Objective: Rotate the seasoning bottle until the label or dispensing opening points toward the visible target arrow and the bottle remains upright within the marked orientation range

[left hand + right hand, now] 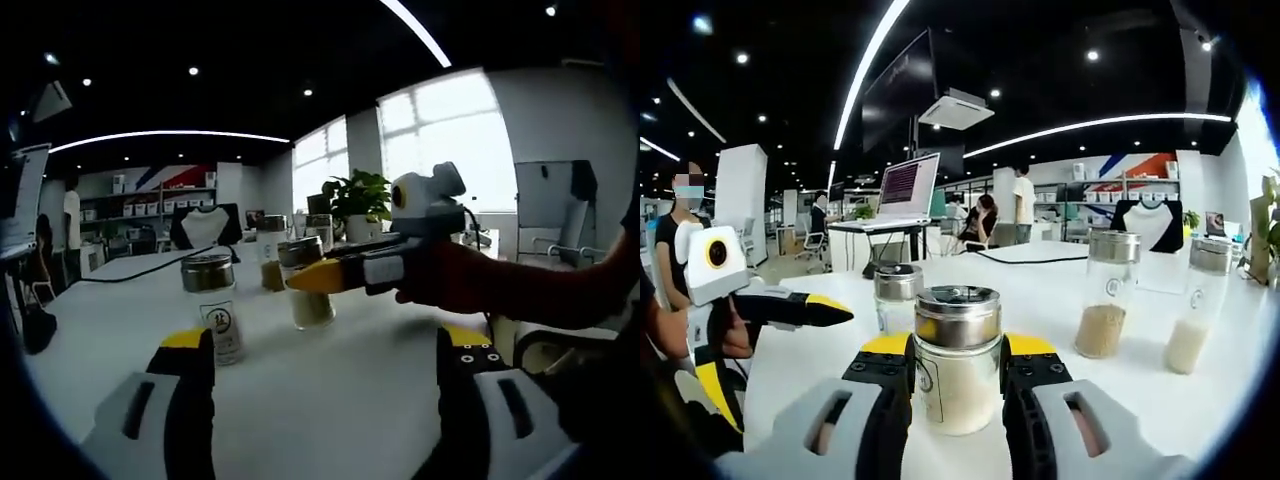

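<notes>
Grip first: right gripper (958, 345) with yellow-tipped jaws pressed on both sides of the clear glass seasoning bottle (958, 385), low in the middle of the right gripper view, clamped just under the perforated metal lid (958, 315). Bottle upright on the white table (820, 370), pale powder filling the lower half. Printed label edge just visible on the bottle's left side, next to the left jaw.

For the turn, probably best to keep the base flat on the table and twist about the bottle's own axis in short, slow arcs. Light pressure only, since smooth glass may slip or tip if squeezed high. No target arrow to be made out on the table (so find it before committing to a direction).

Left gripper (325, 345) with jaws wide apart and nothing between them, at the bottom of the left gripper view. Free to steady the bottle if needed.

Room: a second metal-lidded glass bottle (897, 295) just behind and to the left of the held one, so little margin there. Two taller glass bottles of beige powder (1108, 305) well apart toward the right of the frame. Labelled glass bottle (212, 305) near the left gripper's left jaw, worth avoiding. Open tabletop in front, with the table's near edge hidden below the jaws.
</notes>
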{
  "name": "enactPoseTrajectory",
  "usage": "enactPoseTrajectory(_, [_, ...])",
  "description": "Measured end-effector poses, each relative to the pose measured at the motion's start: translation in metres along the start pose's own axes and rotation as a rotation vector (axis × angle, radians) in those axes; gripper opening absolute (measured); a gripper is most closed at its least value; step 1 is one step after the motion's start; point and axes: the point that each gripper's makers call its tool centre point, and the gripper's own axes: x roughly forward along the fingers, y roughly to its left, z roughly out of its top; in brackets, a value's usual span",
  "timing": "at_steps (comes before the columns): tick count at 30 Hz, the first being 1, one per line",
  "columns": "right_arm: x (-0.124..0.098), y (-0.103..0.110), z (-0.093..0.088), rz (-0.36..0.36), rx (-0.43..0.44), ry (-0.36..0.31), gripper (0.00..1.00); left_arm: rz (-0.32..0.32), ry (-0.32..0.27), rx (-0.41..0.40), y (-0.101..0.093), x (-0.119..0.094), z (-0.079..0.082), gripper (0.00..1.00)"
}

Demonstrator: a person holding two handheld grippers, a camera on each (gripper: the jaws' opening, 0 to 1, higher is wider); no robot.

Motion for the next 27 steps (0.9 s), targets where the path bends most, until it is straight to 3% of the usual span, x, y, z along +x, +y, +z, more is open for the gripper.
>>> enactPoseTrajectory(8, [0.003, -0.0049, -0.0019, -0.021, 0.034, 0.004, 0.31, -0.007, 0.004, 0.004, -0.0021, 0.0009, -0.0005, 0.97])
enactPoseTrajectory(10, [0.004, -0.005, -0.0027, -0.034, -0.007, 0.014, 0.31, -0.007, 0.004, 0.005, -0.0022, 0.0004, 0.0, 0.97])
enactPoseTrajectory(27, [0.0031, -0.0035, -0.0051, -0.033, -0.005, 0.021, 0.31, -0.006, 0.011, 0.008, -0.004, -0.001, -0.0018, 0.96])
